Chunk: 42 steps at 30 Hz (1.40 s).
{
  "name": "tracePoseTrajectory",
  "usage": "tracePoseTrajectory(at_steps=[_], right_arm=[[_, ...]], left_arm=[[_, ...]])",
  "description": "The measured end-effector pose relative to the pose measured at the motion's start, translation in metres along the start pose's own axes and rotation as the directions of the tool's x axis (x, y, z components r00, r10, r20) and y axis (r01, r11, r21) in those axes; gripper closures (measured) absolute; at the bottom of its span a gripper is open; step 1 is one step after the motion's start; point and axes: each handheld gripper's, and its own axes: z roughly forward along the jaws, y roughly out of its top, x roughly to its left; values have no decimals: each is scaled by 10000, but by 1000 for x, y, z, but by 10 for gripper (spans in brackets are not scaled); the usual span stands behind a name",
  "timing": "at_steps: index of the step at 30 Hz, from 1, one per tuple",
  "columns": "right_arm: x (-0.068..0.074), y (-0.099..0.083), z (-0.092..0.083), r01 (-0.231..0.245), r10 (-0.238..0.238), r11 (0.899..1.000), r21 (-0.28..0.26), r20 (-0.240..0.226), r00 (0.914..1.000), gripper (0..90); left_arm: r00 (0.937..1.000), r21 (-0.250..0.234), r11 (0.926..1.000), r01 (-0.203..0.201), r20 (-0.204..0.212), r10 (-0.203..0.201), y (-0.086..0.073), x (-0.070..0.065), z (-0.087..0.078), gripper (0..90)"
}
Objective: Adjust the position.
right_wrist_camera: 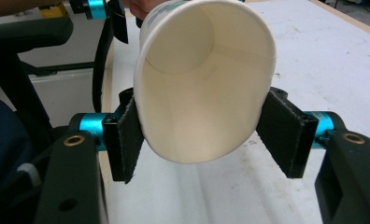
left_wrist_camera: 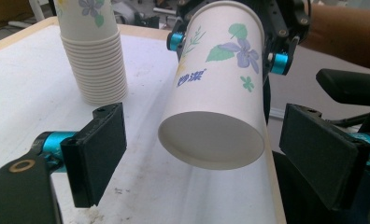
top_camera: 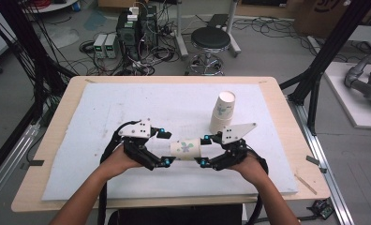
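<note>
A white paper cup (top_camera: pixel 185 150) with a purple flower print hangs level above the mat, between my two grippers. Its open mouth (right_wrist_camera: pixel 202 93) faces my right gripper (right_wrist_camera: pixel 205 137), whose pads press on the rim and squeeze it into an oval. Its base (left_wrist_camera: pixel 211 140) points at my left gripper (left_wrist_camera: pixel 209 158), which is open: one pad (left_wrist_camera: pixel 96 154) and the other stand off either side of the base with a gap on both. In the high view the left gripper (top_camera: pixel 163 147) and the right gripper (top_camera: pixel 204 151) face each other near the table's front.
A tall stack of the same cups (top_camera: pixel 222 112), upside down, stands on the white mat (top_camera: pixel 127 103) just behind the right gripper. The mat covers most of the wooden table (top_camera: pixel 62 122). A stool (top_camera: pixel 211 40) and electronics stand on the floor beyond.
</note>
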Motion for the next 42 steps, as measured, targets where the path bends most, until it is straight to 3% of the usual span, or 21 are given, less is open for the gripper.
tracePoseTrajectory(at_steps=[5,7,11,16,26,31,36,42], right_arm=[[-1,6,1,145,-146,9987,481,23,9999,361],[-1,9,3,288,-298,9949,963,90,9995,361],[-1,17,7,531,-551,9839,1705,70,9985,362],[1,28,14,900,-948,9592,2681,51,9955,361],[3,46,25,1420,-1460,9125,3837,-190,9891,359],[5,55,31,1685,-1714,8898,4242,-317,9847,358],[9,62,37,1970,-2012,8587,4731,-423,9786,358],[10,64,42,2244,-2216,8385,4965,-654,9729,358]], left_arm=[[9996,539,9981,-286,-67,290,3,0,1,149],[9993,819,9960,-358,-69,365,5,0,2,150],[9983,1560,9860,-588,36,590,7,0,8,151],[9970,2250,9713,-774,110,769,10,0,16,152],[9964,2923,9526,-841,318,782,12,1,27,155],[9955,3172,9440,-912,542,780,13,1,33,192],[9949,3372,9372,-892,751,677,13,2,38,220],[9945,3551,9311,-834,888,552,11,3,41,248]])
